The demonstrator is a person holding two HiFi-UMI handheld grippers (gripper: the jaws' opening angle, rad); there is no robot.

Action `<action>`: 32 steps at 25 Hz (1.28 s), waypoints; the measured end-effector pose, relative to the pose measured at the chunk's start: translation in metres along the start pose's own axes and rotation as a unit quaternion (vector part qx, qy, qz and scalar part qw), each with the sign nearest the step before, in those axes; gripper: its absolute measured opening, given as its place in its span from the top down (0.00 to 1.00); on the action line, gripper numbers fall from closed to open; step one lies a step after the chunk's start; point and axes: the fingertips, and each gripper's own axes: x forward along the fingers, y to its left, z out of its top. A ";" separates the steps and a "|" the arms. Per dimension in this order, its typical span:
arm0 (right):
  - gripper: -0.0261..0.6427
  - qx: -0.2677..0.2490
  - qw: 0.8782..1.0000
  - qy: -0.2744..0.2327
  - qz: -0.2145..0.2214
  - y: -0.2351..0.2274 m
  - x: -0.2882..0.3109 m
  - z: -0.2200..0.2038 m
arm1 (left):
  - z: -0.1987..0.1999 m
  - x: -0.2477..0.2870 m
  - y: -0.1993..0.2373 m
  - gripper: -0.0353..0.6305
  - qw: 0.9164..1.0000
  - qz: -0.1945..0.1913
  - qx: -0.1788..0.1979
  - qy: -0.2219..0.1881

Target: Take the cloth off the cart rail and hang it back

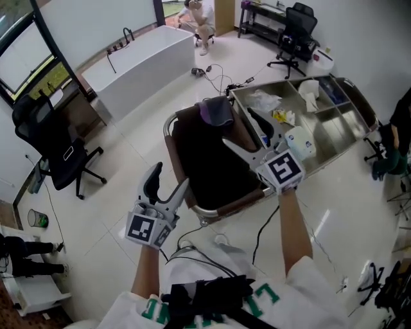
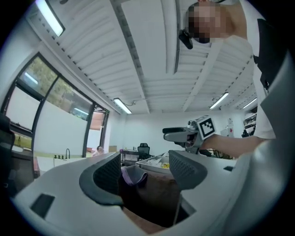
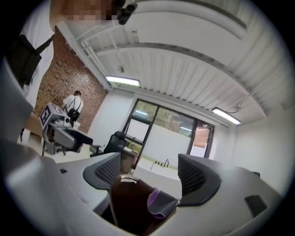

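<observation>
A purple-grey cloth [image 1: 215, 110] lies draped over the far rail of the cart [image 1: 334, 138], on top of a dark brown bag [image 1: 212, 164] that hangs at the cart's end. My left gripper [image 1: 168, 182] is open, held near the bag's near-left corner with nothing between its jaws. My right gripper [image 1: 244, 133] is open above the bag's right side, short of the cloth. In the left gripper view the cloth [image 2: 133, 175] shows beyond the open left gripper [image 2: 147, 173]. The right gripper view shows the cloth [image 3: 159, 203] below the open right gripper [image 3: 150, 177].
The cart's metal tray holds a white roll [image 1: 299, 142], bags and small items. A white bathtub [image 1: 144, 61] stands at the back left. Black office chairs [image 1: 58, 151] [image 1: 295, 29] stand left and far back. Cables [image 1: 215, 77] trail on the floor. A person [image 1: 199, 16] crouches far off.
</observation>
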 end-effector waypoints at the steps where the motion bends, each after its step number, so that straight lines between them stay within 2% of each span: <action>1: 0.36 -0.026 0.999 0.024 0.023 -0.005 0.018 -0.005 | -0.002 0.002 0.005 0.48 1.000 -0.002 -0.002 0.001; 2: 0.36 -0.057 0.996 0.049 0.052 -0.009 0.038 -0.013 | -0.003 0.004 0.010 0.48 1.000 -0.003 -0.003 0.002; 4: 0.36 -0.118 0.981 0.103 0.115 -0.014 0.080 -0.035 | -0.005 0.008 0.021 0.48 1.000 0.000 -0.007 0.003; 6: 0.36 -0.156 0.960 0.163 0.168 -0.020 0.116 -0.067 | -0.007 0.009 0.031 0.48 1.000 0.007 -0.013 0.004; 8: 0.36 -0.173 0.937 0.226 0.203 -0.032 0.144 -0.106 | -0.008 0.009 0.037 0.48 1.000 0.014 -0.016 0.006; 9: 0.36 -0.179 0.924 0.260 0.215 -0.038 0.156 -0.129 | -0.010 0.008 0.040 0.48 1.000 0.016 -0.014 0.008; 11: 0.36 -0.202 0.890 0.332 0.238 -0.050 0.177 -0.178 | -0.011 0.006 0.048 0.48 1.000 0.019 -0.011 0.013; 14: 0.36 -0.246 0.837 0.406 0.271 -0.058 0.195 -0.241 | -0.002 0.006 0.050 0.48 0.999 0.026 -0.037 0.023; 16: 0.38 -0.272 0.813 0.431 0.281 -0.062 0.200 -0.266 | -0.004 0.004 0.052 0.48 0.998 0.031 -0.043 0.029; 17: 0.41 -0.283 0.808 0.436 0.279 -0.064 0.203 -0.273 | -0.006 0.003 0.053 0.48 0.998 0.034 -0.044 0.033; 18: 0.41 -0.291 0.806 0.436 0.275 -0.066 0.208 -0.275 | -0.008 0.002 0.055 0.48 0.998 0.036 -0.044 0.035; 19: 0.47 -0.298 0.808 0.433 0.268 -0.068 0.213 -0.273 | -0.008 0.000 0.057 0.48 0.998 0.039 -0.046 0.036; 20: 0.60 -0.305 0.811 0.427 0.260 -0.069 0.218 -0.269 | -0.008 -0.001 0.060 0.48 0.997 0.043 -0.047 0.036; 21: 0.66 -0.310 0.813 0.422 0.254 -0.070 0.221 -0.264 | -0.007 -0.003 0.061 0.48 0.997 0.045 -0.049 0.035; 25: 0.73 -0.324 0.812 0.422 0.241 -0.069 0.218 -0.264 | -0.005 -0.005 0.060 0.48 0.997 0.045 -0.050 0.030; 27: 0.80 -0.330 0.816 0.415 0.229 -0.069 0.214 -0.257 | -0.009 -0.008 0.061 0.48 0.998 0.041 -0.037 0.028; 28: 0.85 -0.331 0.821 0.409 0.221 -0.069 0.212 -0.251 | -0.013 -0.011 0.063 0.48 0.999 0.040 -0.025 0.025; 30: 0.86 -0.330 0.834 0.392 0.203 -0.071 0.208 -0.236 | -0.013 -0.011 0.064 0.48 0.999 0.034 -0.014 0.020; 32: 0.86 -0.310 0.856 0.370 0.182 -0.072 0.202 -0.218 | 0.003 -0.006 0.054 0.48 0.999 0.025 -0.029 0.013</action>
